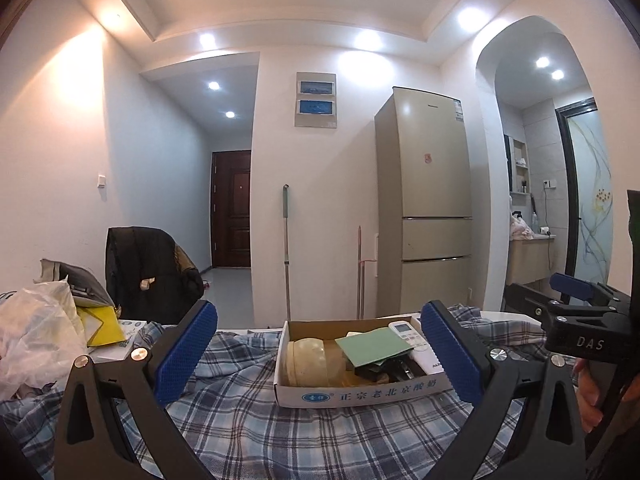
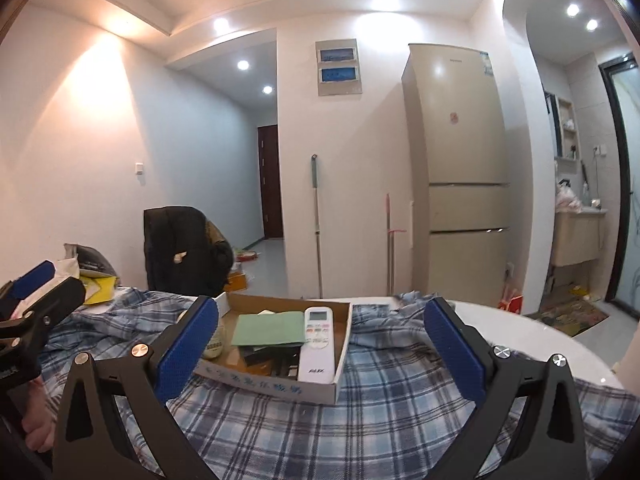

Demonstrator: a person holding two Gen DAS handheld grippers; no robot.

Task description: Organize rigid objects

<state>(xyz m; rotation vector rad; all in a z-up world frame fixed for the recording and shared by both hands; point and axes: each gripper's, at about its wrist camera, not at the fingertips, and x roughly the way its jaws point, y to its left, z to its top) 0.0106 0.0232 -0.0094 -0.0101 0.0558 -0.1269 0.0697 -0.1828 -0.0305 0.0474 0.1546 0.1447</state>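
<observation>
A shallow cardboard box (image 1: 360, 396) (image 2: 276, 386) sits on a blue plaid cloth. In it lie a white remote control (image 2: 318, 346) (image 1: 408, 332), a green card (image 1: 374, 346) (image 2: 270, 330), a roll of clear tape (image 1: 312, 360) and dark items under the card. My left gripper (image 1: 318, 354) is open and empty, just in front of the box. My right gripper (image 2: 320, 354) is open and empty, also in front of the box. The right gripper also shows at the right of the left wrist view (image 1: 576, 292), and the left gripper at the left of the right wrist view (image 2: 34, 286).
The plaid cloth (image 1: 248, 420) covers a white round table (image 2: 520, 332). Plastic bags (image 1: 36, 336), a yellow packet (image 1: 100, 326) and a grey pouch lie at the left. A chair with a dark jacket (image 1: 152, 272), a mop and a fridge (image 1: 432, 200) stand beyond.
</observation>
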